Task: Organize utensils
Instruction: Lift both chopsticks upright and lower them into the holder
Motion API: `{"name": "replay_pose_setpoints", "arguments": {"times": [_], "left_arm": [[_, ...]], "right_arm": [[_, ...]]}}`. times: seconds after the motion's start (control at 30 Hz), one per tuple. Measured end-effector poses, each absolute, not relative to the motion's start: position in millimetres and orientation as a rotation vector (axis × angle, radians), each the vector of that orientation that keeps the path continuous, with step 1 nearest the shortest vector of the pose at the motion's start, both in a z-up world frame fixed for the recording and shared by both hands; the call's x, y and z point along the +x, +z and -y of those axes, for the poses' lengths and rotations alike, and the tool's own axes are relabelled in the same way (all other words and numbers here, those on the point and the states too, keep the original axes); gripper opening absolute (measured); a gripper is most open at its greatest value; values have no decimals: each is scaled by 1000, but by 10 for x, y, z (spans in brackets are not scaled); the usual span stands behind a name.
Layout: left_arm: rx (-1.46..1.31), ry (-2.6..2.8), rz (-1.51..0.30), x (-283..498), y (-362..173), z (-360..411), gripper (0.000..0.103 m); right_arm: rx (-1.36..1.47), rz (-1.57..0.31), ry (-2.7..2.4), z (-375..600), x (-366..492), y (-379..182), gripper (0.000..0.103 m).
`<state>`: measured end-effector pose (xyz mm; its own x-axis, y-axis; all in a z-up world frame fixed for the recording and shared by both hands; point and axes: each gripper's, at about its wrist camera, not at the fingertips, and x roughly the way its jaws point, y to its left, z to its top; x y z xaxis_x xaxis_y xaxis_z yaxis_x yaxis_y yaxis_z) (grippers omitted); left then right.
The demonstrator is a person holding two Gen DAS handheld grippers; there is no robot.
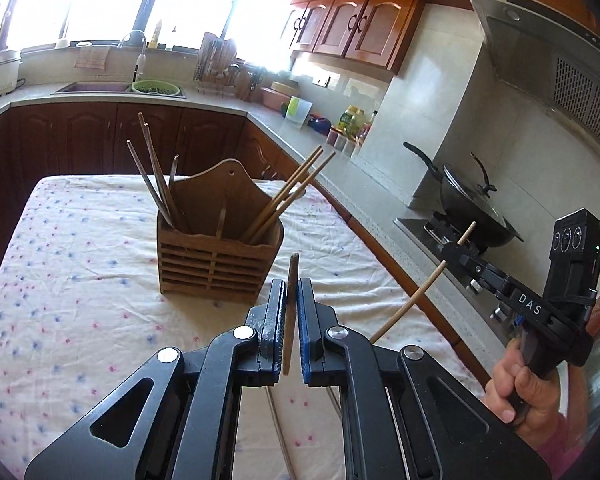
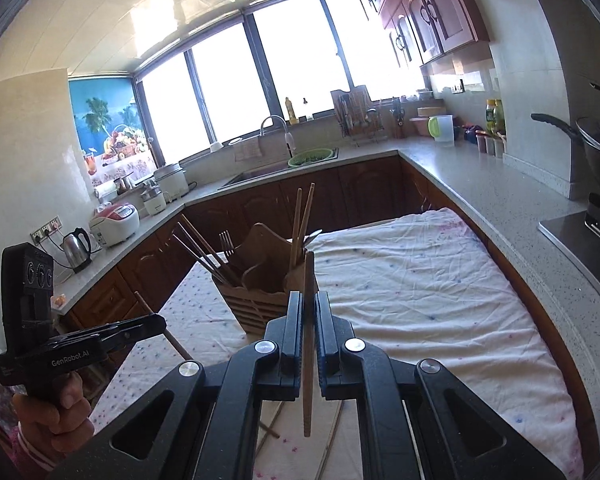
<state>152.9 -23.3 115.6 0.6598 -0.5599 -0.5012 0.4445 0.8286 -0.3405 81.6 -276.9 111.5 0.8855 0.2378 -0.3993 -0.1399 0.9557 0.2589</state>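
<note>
Gripping one chopstick each, left tool and right tool clamp shut, shafts upright for dropping into the wooden utensil caddy mid-frame.

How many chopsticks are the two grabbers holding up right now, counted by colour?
Dark brown wooden chopstick, clamped in the left gripper: 1
Light tan wooden chopstick, clamped in the right gripper: 1
Total: 2

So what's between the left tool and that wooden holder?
Only bare floral tablecloth, seen in the left wrist view, separates the left tool, gripping a chopstick, from the wooden holder.
</note>
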Motion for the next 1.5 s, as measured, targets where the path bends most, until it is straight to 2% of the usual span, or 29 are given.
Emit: {"name": "replay_pose_setpoints", "arguments": {"times": [0.7, 1.2, 1.5], "left_arm": [[-209, -489, -515, 1650, 1518, -94, 5], [-200, -369, -337, 2277, 2110, -254, 5], [-226, -301, -340, 2711, 1867, -150, 5]], "right_arm": [[223, -349, 232, 2606, 1037, 1399, 6], [233, -201, 236, 2434, 1625, 1889, 6], [213, -198, 206, 2312, 2002, 1774, 6]]}}
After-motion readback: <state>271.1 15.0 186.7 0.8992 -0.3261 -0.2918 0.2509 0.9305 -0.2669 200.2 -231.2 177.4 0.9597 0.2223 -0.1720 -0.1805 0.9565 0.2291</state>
